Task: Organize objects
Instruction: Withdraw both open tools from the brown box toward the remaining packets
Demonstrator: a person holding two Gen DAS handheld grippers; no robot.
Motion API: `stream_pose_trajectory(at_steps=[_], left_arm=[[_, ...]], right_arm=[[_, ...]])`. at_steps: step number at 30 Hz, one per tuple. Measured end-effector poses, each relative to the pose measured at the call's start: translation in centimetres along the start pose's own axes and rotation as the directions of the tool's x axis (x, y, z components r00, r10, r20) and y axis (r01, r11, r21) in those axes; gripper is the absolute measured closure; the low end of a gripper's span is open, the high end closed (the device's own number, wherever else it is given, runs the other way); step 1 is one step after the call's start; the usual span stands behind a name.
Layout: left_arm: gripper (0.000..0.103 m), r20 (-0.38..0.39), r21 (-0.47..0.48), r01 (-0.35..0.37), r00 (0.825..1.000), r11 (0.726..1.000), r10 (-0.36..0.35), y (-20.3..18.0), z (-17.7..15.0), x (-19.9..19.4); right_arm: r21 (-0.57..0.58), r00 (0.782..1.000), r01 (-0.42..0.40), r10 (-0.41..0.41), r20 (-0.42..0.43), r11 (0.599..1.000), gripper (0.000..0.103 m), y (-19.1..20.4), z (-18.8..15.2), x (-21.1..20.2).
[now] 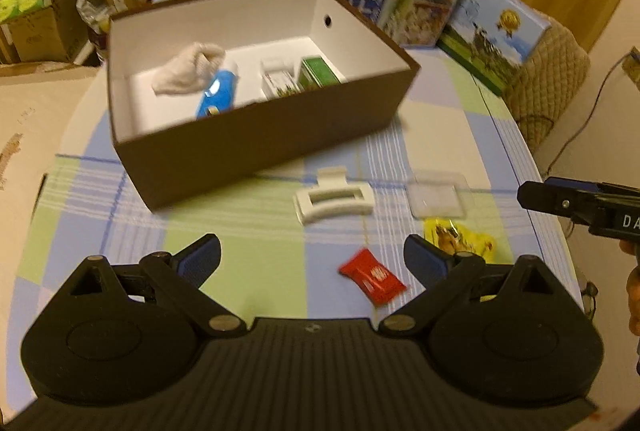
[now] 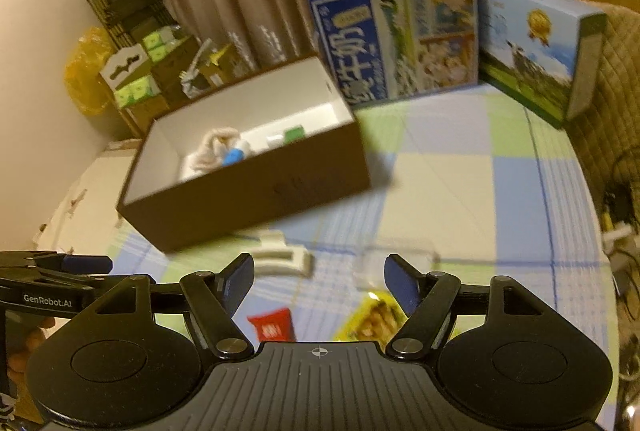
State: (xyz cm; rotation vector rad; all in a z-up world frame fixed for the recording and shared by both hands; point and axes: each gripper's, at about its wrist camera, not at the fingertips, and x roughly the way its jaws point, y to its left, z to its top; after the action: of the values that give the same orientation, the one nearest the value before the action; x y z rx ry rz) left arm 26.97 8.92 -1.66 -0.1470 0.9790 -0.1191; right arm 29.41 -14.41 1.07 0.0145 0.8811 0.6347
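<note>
Left gripper (image 1: 312,263): fingers wide apart, empty, hovering above checked blue-green tablecloth (image 1: 248,231). Right gripper (image 2: 319,281): fingers also spread, holding nothing.

Loose items remaining: red foil snack packet (image 1: 372,276) just ahead, between left fingers, nearer right one; yellow printed sachet (image 1: 460,237) beside right finger; white plastic bracket (image 1: 334,200) and clear plastic lid (image 1: 438,196) further ahead.

Destination: brown open cardboard box with white interior (image 1: 256,147), beyond bracket, already holding cloth, blue item, small cartons.

Judgement: take red packet next. Centre it between your fingers, descend square, close across short width. Packet thin and slippery; press low to cloth. Lift clear of box wall before release.
</note>
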Motion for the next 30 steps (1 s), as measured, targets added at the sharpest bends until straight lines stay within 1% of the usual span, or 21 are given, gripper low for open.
stream_pose_trajectory(at_steps=[7,12,15,22,30], left_arm=[[0.007,-0.060,0.013,0.008,0.998,1.000,-0.008,-1.1,-1.9,1.2],[0.007,-0.087,0.022,0.008,0.996,1.000,-0.006,-1.9,-2.7,2.0],[0.007,-0.098,0.027,0.005,0.995,1.000,-0.002,-2.2,-3.1,2.3],[0.007,-0.111,0.028,-0.004,0.994,1.000,0.007,-2.8,-3.4,2.9],[0.007,-0.129,0.032,-0.011,0.991,0.999,0.015,-3.5,-3.5,4.0]], right_arm=[[0.034,0.998,0.036,-0.034,-0.053,0.999,0.033,-1.5,-3.0,-0.8],[0.034,0.994,0.060,-0.057,-0.089,0.998,0.033,-1.7,-4.8,-0.9],[0.040,0.993,0.061,-0.056,-0.106,0.997,0.033,-1.8,-5.5,-0.9],[0.030,0.989,0.058,-0.053,-0.139,0.998,0.033,-1.8,-6.6,-0.5],[0.038,0.985,0.066,-0.059,-0.164,0.997,0.033,-2.5,-7.0,0.2]])
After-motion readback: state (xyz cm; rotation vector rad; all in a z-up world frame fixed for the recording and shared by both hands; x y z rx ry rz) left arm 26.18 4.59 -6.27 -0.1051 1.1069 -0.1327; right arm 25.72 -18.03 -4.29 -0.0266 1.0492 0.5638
